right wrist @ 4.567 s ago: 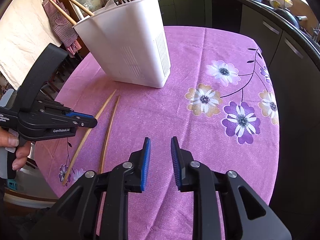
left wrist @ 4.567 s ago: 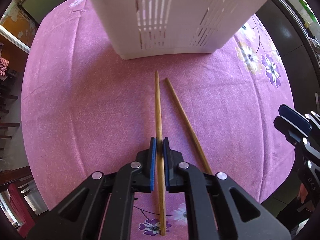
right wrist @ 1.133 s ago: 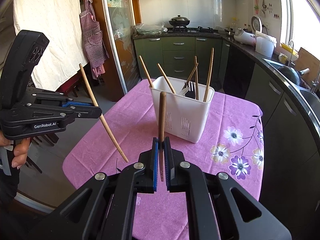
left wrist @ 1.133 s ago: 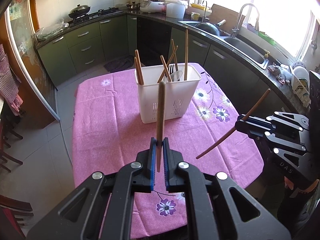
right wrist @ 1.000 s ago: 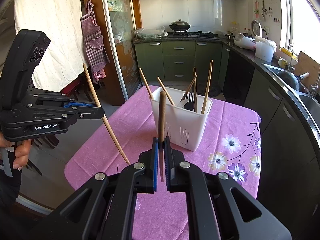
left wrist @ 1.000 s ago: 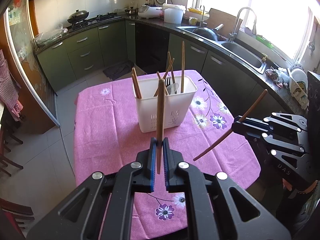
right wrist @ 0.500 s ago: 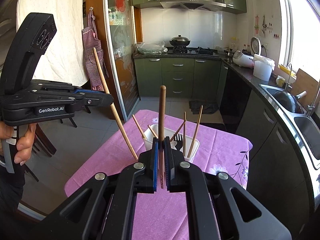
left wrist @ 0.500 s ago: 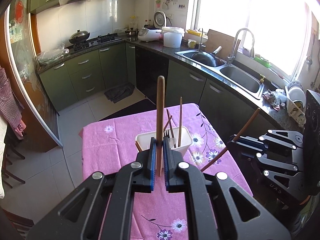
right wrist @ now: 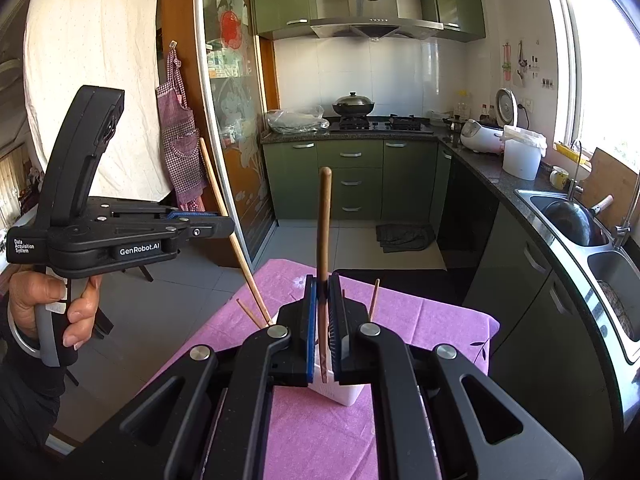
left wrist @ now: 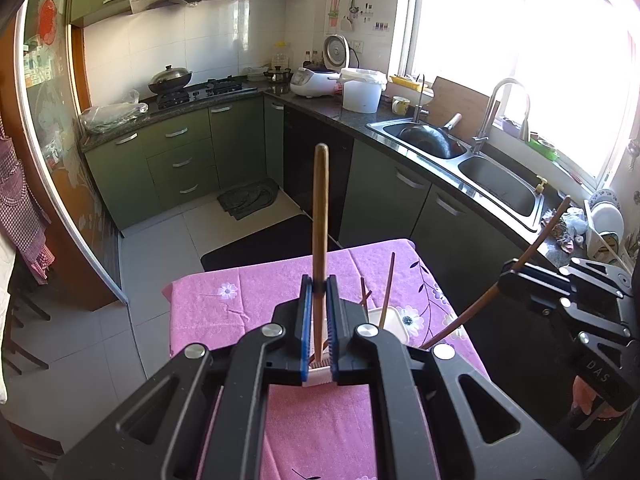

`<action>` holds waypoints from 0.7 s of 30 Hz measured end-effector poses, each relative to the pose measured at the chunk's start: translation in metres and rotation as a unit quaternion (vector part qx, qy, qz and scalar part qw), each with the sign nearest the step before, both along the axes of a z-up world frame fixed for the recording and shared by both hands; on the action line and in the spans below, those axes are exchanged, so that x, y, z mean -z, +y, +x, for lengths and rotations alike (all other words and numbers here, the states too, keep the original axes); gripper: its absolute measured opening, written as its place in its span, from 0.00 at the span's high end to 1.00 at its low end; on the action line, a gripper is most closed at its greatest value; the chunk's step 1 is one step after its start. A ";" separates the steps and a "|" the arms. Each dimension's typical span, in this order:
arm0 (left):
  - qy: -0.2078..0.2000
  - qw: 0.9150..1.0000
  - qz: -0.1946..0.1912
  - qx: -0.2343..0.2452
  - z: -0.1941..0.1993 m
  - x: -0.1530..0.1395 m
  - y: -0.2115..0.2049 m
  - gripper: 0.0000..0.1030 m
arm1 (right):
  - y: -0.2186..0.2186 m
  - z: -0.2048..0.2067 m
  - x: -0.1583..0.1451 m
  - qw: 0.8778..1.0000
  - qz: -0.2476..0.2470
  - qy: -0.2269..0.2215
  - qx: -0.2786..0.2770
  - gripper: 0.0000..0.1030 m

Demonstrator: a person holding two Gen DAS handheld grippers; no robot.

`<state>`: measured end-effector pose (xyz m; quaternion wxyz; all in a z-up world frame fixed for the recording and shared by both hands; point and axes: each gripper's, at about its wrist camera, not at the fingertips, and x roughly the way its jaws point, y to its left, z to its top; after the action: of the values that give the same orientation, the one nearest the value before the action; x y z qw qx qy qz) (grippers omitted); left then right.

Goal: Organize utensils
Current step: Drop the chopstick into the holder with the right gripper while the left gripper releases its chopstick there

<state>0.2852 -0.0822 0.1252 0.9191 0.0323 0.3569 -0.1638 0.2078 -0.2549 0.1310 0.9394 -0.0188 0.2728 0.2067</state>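
My left gripper [left wrist: 319,320] is shut on a wooden chopstick [left wrist: 320,216] that stands upright between its blue pads. My right gripper [right wrist: 323,324] is shut on a second chopstick [right wrist: 323,224], also upright. Both are held high above the white utensil holder [left wrist: 394,320], which sits on the pink tablecloth and is mostly hidden behind the fingers; it also shows in the right wrist view [right wrist: 340,394]. Several chopsticks [left wrist: 387,288] stick out of it. The right gripper [left wrist: 560,300] shows at the right of the left view, the left gripper [right wrist: 120,236] at the left of the right view.
The table with the pink flowered cloth [left wrist: 248,304] lies far below, in a kitchen with green cabinets [left wrist: 180,156]. A counter with a double sink [left wrist: 460,156] runs along the right. A glass sliding door [right wrist: 232,140] and chairs stand to the left.
Both grippers, each shut on its chopstick, have risen higher above the table. The holder has sunk lower in both views and is now mostly behind the fingers.
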 end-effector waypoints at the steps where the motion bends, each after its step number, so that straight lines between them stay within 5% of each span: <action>1: 0.001 1.000 0.001 0.000 0.003 0.001 -0.001 0.93 | -0.001 0.005 -0.001 1.000 0.001 0.000 0.002 0.94; 13: 0.056 0.997 0.046 0.000 0.022 0.076 -0.015 0.91 | -0.013 0.062 0.034 0.999 0.022 0.043 0.015 0.94; 17: 0.037 0.999 0.017 -0.003 0.001 0.082 -0.005 0.86 | -0.016 0.072 0.051 0.998 0.027 0.056 0.014 0.94; 21: -0.013 1.000 0.013 -0.008 -0.039 0.086 0.001 0.69 | -0.013 0.078 0.071 0.997 0.023 0.072 0.013 0.93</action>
<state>0.2457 -0.0810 0.0387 0.9247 0.0435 0.3469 -0.1509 0.2856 -0.2683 0.0597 0.9202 0.0215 0.3353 0.2011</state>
